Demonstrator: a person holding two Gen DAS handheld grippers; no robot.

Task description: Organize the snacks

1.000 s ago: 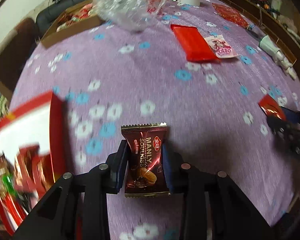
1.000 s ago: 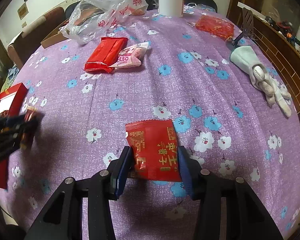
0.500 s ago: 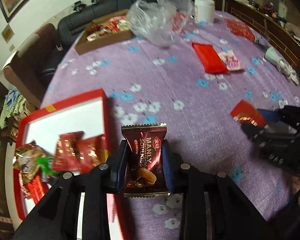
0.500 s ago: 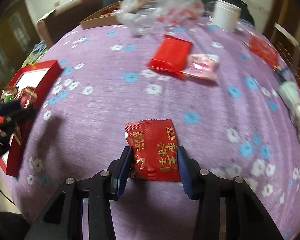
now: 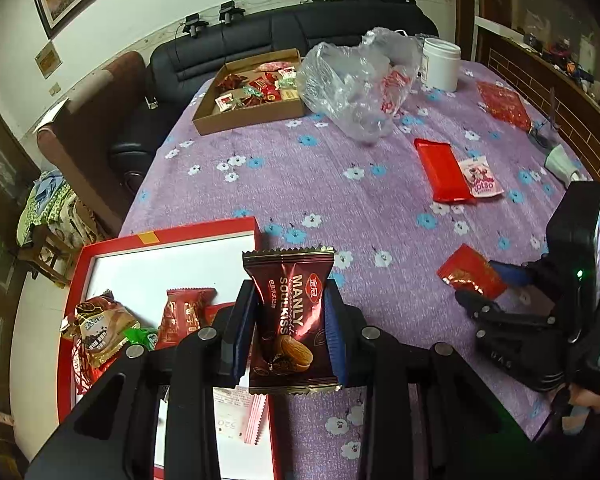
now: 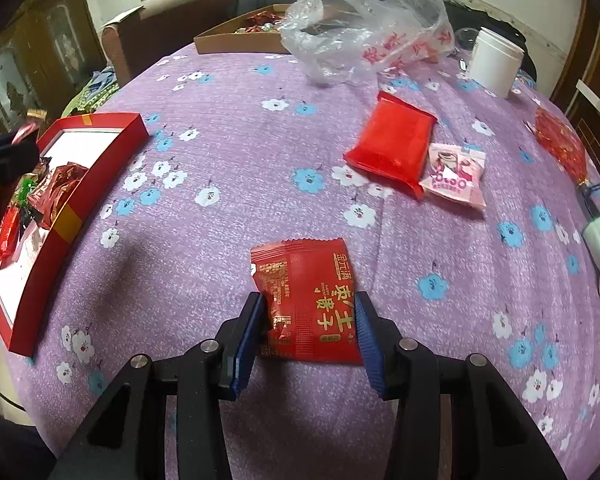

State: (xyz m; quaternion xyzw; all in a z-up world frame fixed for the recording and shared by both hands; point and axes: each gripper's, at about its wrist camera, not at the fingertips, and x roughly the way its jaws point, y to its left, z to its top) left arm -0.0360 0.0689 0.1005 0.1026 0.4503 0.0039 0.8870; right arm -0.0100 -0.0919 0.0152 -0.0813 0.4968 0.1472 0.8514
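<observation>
Snacks were in both grippers: the left gripper [image 5: 291, 330] had its jaws closed on a brown chocolate packet [image 5: 290, 320], held upright with its long axis running away along the fingers, and the right gripper [image 6: 308, 334] had its jaws closed on a red sachet [image 6: 306, 300], long axis likewise pointing forward. What mattered for the coming move was where the red gift box [image 5: 160, 229] lay. In the left wrist view the chocolate packet hung over the box's right-hand wall, with the white interior and a few wrapped snacks [image 5: 100, 328] just to the left of the jaws, so the left hand was much the nearer and probably needed only a small shift leftward before releasing. In the right wrist view the box [image 6: 100, 126] sat well apart at the far left of the purple flowered surface [image 6: 260, 160], so the sachet had the longer way to travel.
</observation>
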